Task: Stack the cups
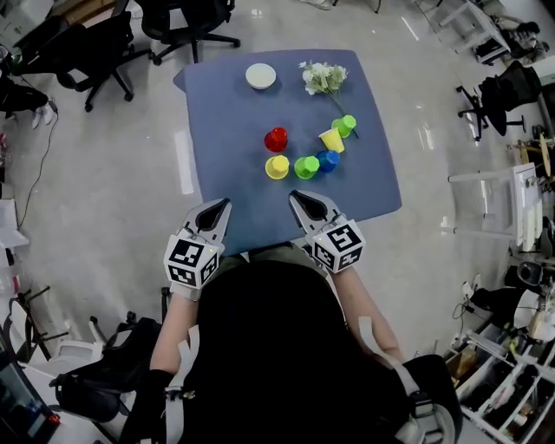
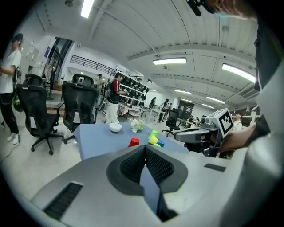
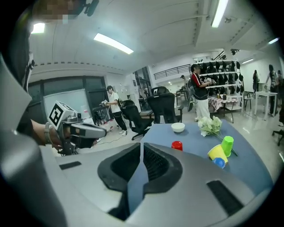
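Several small cups stand on the blue table (image 1: 225, 130): a red one (image 1: 276, 139) upside down, a yellow one (image 1: 277, 167), a green one (image 1: 306, 166), a blue one (image 1: 328, 159), another yellow (image 1: 331, 140) and another green (image 1: 346, 126). My left gripper (image 1: 223, 204) hovers at the table's near edge, shut and empty. My right gripper (image 1: 295, 196) is beside it, also shut with nothing held. Both point toward the cups from well short of them. In the right gripper view I see the red cup (image 3: 176, 145) and a yellow cup (image 3: 217, 153) ahead.
A white bowl (image 1: 260, 76) and a bunch of white flowers (image 1: 324, 78) lie at the table's far side. Office chairs (image 1: 186, 26) stand beyond the table, and people move about in the background of the gripper views.
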### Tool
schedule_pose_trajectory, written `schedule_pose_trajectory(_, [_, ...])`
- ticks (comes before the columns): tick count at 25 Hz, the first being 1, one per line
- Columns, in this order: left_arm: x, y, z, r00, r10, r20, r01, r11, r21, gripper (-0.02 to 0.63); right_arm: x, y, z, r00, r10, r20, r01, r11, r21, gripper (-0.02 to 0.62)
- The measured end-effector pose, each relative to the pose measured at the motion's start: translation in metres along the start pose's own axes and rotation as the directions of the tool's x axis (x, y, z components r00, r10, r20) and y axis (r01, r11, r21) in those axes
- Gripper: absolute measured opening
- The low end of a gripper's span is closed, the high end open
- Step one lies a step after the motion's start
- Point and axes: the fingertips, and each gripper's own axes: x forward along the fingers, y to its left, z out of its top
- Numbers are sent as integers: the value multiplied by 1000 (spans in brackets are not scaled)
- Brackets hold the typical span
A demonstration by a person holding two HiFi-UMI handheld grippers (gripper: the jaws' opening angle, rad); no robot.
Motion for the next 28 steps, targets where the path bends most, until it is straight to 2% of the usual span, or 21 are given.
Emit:
schedule_pose_trajectory(6, [26,11,-1,996,-71,-59,70,997,-25,11,5,-31,-10,992,-114,-45,115,993,24,20])
schedule_pose_trajectory(13, [52,8,1,994,-46,-96,42,998,-41,11,-3,-91,-37,973,-189,-135,185,982,-41,33])
schedule_pose_trajectory(16, [60,4,-2,994,-13,-113,7,999,-50,11,0,-114,-56,967,-180,-178,176,984,-37,93])
schedule_pose_trajectory(21, [71,-6,-10,989,50,-140,-60,996,-70,11,14,-144,-86,961,-133,-243,125,991,-47,148])
schedule_pose_trajectory(28, [74,-21,-22,977,135,-168,-152,984,-93,11,36,-163,-117,944,-64,-325,49,997,-53,248])
